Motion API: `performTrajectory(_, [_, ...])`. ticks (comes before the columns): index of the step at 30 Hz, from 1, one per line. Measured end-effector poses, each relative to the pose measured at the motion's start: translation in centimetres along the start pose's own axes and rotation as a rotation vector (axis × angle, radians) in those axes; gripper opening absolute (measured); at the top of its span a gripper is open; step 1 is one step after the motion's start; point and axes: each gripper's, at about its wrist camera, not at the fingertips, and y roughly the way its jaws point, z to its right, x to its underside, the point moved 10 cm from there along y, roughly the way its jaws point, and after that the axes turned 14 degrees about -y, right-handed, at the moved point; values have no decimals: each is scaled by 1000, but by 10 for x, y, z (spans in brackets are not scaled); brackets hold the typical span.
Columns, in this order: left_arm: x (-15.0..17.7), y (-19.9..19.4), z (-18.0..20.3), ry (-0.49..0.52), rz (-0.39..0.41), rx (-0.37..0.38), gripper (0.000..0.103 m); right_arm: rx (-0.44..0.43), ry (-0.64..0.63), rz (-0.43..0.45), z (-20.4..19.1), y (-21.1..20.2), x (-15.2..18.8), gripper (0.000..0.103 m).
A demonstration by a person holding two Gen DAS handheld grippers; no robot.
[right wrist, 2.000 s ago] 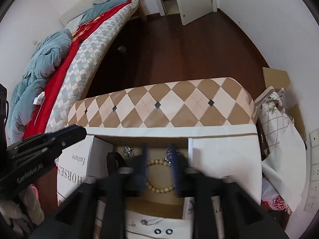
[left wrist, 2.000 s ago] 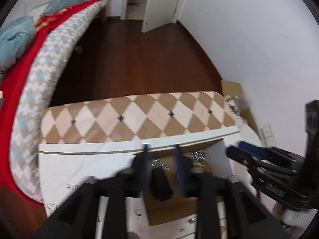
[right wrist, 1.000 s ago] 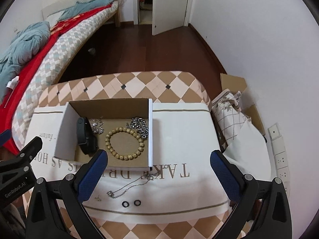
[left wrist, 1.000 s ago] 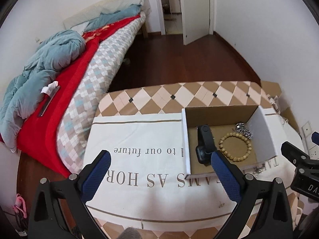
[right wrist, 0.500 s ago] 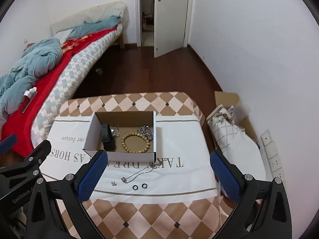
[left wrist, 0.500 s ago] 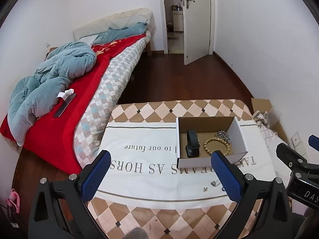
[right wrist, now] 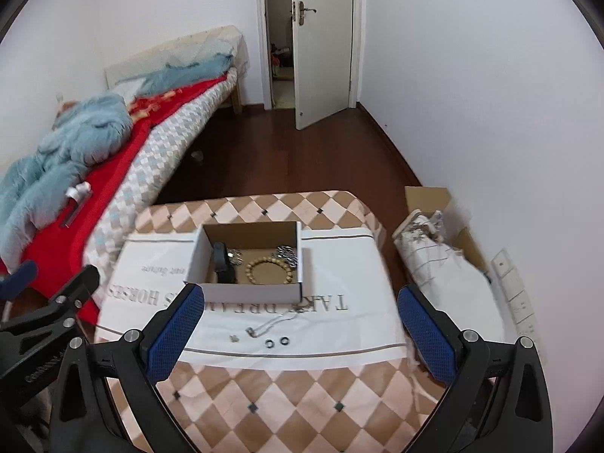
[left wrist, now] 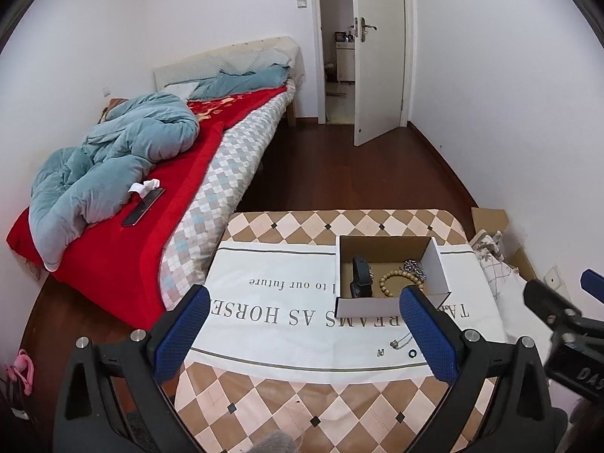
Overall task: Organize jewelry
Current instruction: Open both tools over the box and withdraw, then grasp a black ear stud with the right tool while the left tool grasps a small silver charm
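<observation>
Both grippers hover above the table, jaws spread wide, empty.

The cardboard box [right wrist: 249, 260] holds a bead bracelet [right wrist: 264, 270]; two small rings [right wrist: 276, 341], perhaps earrings, lie before it.

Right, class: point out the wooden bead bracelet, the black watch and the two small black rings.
wooden bead bracelet [right wrist: 268, 270]: right wrist view, on its beads.
black watch [right wrist: 222, 260]: right wrist view, on its strap.
two small black rings [right wrist: 276, 342]: right wrist view, between the pair.

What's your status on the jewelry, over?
Left gripper and right gripper jaws open, empty, above table. Box holds bead bracelet, watch, chains. Necklace, two rings loose on cloth. Nothing in the way.
</observation>
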Motion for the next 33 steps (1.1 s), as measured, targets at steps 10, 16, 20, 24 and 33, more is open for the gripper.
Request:
performTrajectory(10, [35,55,-27,4,14,-183,102,-28,100,-126,22,74,69,71])
performTrajectory(16, [69,106,-47,13,-82,-285,102,-142,142,-197,6,141,107,65])
performTrajectory(20, [87,130,-54,35,-135,-316,102,-188,105,-236,-21,171,124,60])
performTrajectory(24, [99,147,-58,53,-176,-325,102,-184,71,-264,-37,195,137,47])
performTrajectory(33, [111,162,-50,76,-230,-297,102,-142,-49,-243,-60,211,140,12])
